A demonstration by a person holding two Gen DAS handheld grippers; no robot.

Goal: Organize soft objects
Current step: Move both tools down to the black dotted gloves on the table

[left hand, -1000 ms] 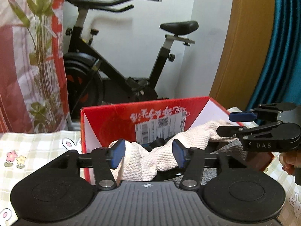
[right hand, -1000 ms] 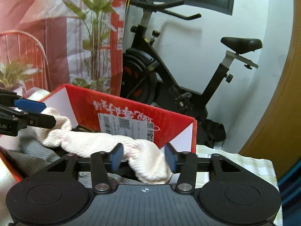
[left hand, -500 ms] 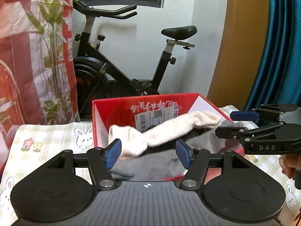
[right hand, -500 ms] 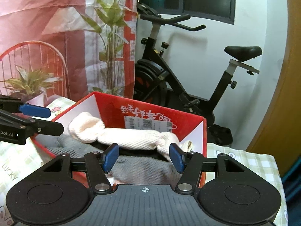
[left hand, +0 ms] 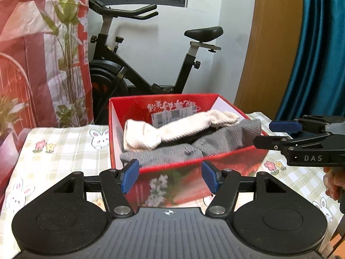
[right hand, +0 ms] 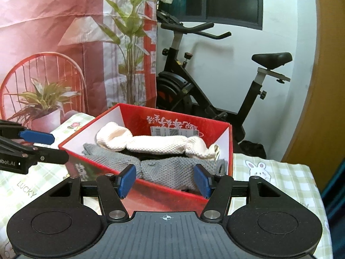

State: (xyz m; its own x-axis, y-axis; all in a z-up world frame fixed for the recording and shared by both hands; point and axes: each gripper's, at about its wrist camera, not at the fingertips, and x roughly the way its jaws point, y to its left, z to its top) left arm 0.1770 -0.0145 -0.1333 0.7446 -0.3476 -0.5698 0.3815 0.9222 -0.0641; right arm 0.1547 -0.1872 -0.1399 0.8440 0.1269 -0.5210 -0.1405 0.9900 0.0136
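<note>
A cream knitted cloth (left hand: 172, 129) lies across the open red box (left hand: 170, 170), on top of a grey knitted cloth (left hand: 194, 149) and something dark underneath. In the right wrist view the cream cloth (right hand: 155, 143) lies behind the grey cloth (right hand: 172, 170) in the red box (right hand: 151, 194). My left gripper (left hand: 170, 178) is open and empty, just in front of the box's near wall. My right gripper (right hand: 165, 180) is open and empty at the box's near rim; it also shows in the left wrist view (left hand: 273, 133), to the box's right.
The box stands on a table with a checked bunny-print cloth (left hand: 64, 151). An exercise bike (left hand: 138, 69) stands behind the table. A red printed curtain (right hand: 54, 43) hangs at the left, a wooden door frame (left hand: 269, 43) and a blue curtain (left hand: 319, 49) at the right.
Both grippers have let go of the cream cloth and drawn back from the box. The cloth now lies in the box on the grey one.
</note>
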